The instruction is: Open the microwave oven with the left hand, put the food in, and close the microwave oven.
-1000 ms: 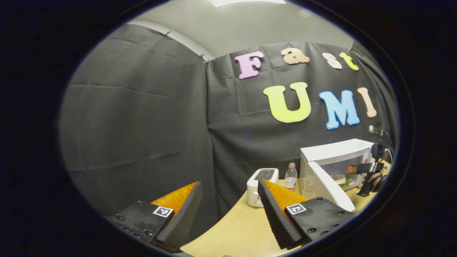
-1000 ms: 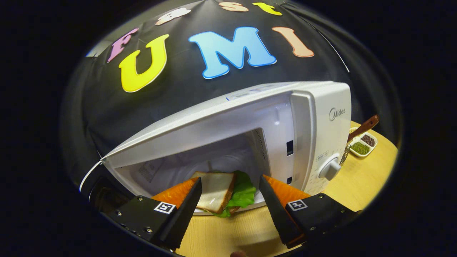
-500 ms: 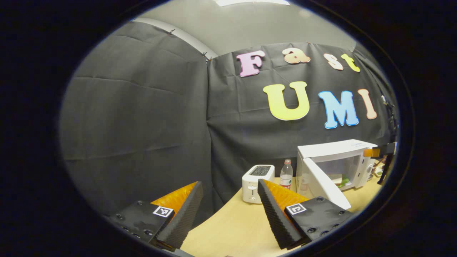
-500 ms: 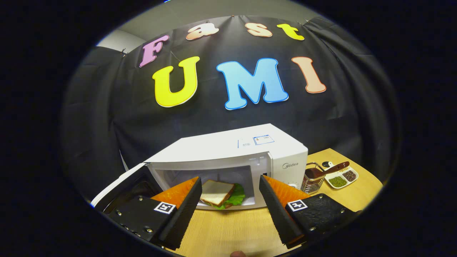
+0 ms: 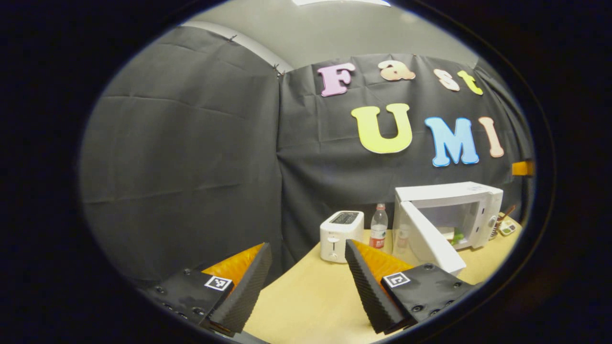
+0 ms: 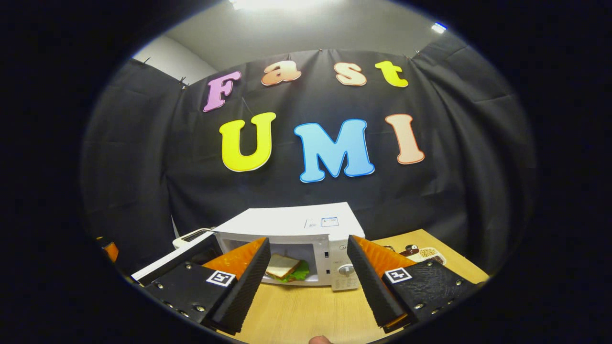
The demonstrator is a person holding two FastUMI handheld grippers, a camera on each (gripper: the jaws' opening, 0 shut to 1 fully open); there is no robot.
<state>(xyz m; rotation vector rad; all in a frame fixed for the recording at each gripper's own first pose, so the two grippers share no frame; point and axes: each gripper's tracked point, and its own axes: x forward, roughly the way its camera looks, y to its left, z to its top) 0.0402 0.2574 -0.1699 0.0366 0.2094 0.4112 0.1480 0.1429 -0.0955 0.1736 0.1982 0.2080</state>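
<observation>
Left gripper view: left gripper (image 5: 306, 282) sits low over the table (image 5: 311, 301), jaws spread wide w/ nothing between them. Microwave (image 5: 449, 210) stands far right on the table, well apart from the gripper, its door (image 5: 428, 241) swung out toward the camera. Sandwich (image 5: 454, 235) shows small inside the cavity. Toaster (image 5: 340, 229) and bottle (image 5: 378, 227) stand just left of the microwave, bottle between the two. Condiment tray (image 5: 507, 227) at the microwave's right.

Right gripper view: right gripper (image 6: 308, 282) faces the microwave (image 6: 291, 239) head-on but apart from it, jaws wide apart, empty. Door (image 6: 179, 260) hangs open to the left. Sandwich (image 6: 287, 268) w/ lettuce lies inside the cavity, seen between the fingers. Dial (image 6: 345, 270) on the panel at right. Condiment tray (image 6: 420, 252) beyond, right of the microwave.
</observation>
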